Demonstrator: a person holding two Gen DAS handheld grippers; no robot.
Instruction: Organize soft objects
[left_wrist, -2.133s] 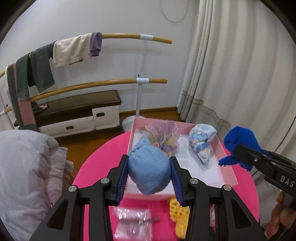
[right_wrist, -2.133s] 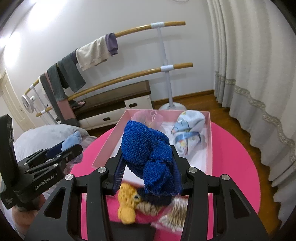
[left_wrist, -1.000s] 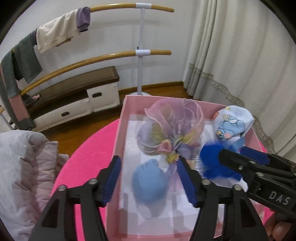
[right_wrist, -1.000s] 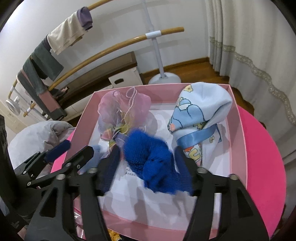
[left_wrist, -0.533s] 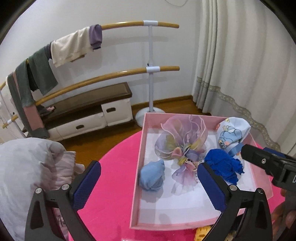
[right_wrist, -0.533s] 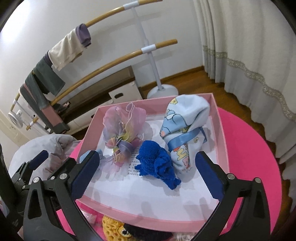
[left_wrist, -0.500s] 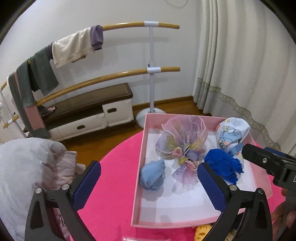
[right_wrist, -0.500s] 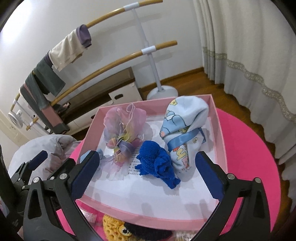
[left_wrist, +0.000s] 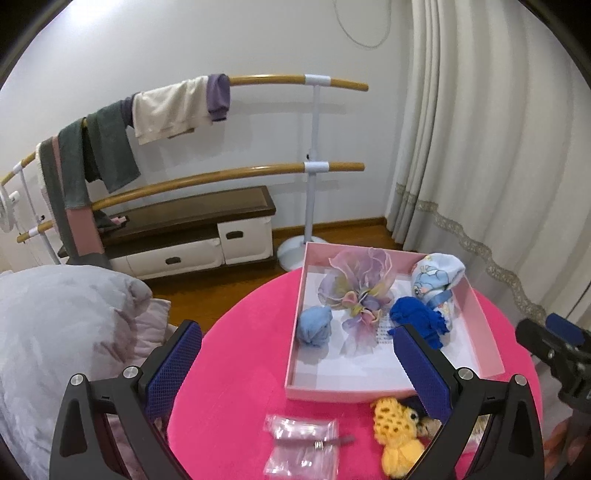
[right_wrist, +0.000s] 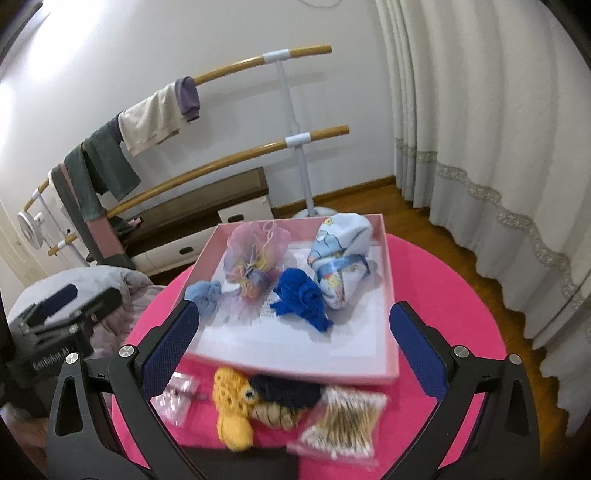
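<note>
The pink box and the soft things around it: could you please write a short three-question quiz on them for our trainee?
1. True or false: the light blue bundle lies inside the pink box.
2. Which lies on the table outside the box? A) yellow knitted toy B) dark blue knit C) printed pouch
3. Fill in: both the left tool and the right tool stand ____, holding nothing.

Key: 1 true; 2 A; 3 open.
</note>
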